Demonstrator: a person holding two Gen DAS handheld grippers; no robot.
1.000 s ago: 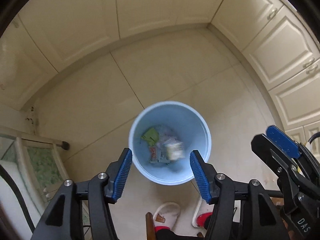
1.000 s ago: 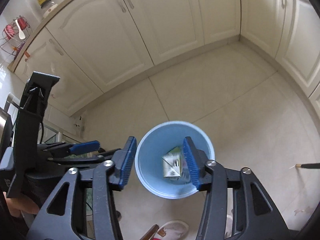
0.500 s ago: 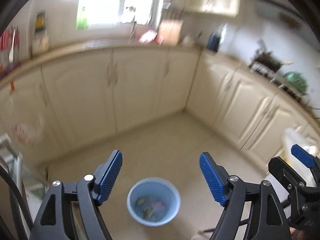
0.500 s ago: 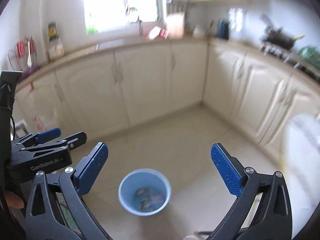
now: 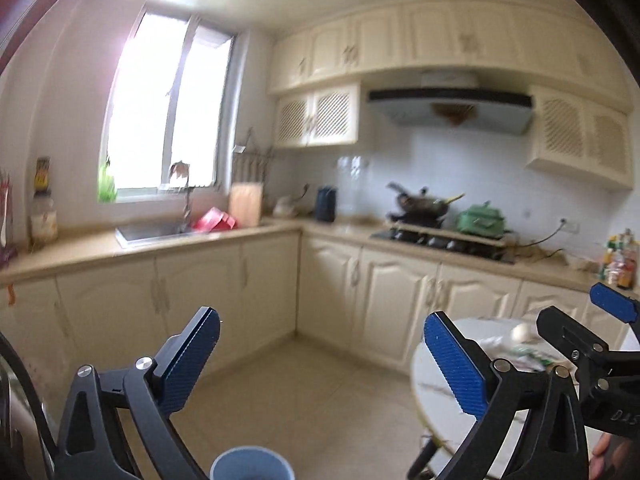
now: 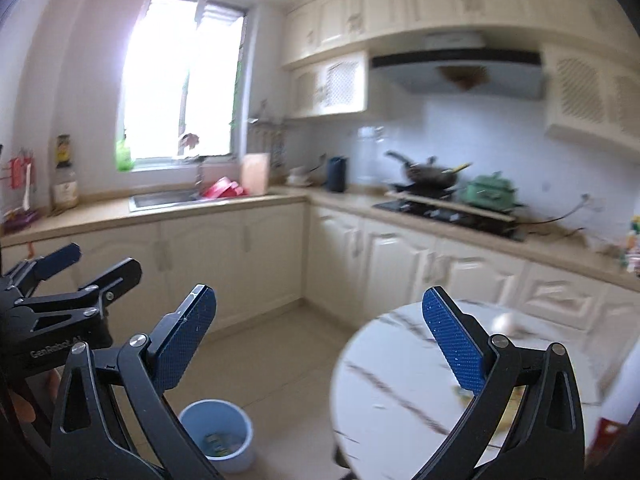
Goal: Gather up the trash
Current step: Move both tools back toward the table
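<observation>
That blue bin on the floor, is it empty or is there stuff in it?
Not empty. The right wrist view looks down into the blue bin, standing upright on the floor, and a few scraps of trash lie at its bottom.

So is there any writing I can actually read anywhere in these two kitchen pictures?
"GenRobot.AI", partly hidden, on the left gripper body, right wrist view.
"DAS", cut off, on the right gripper body, left wrist view.
Labels on the windowsill bottle and counter packets: too blurred to read.
</observation>
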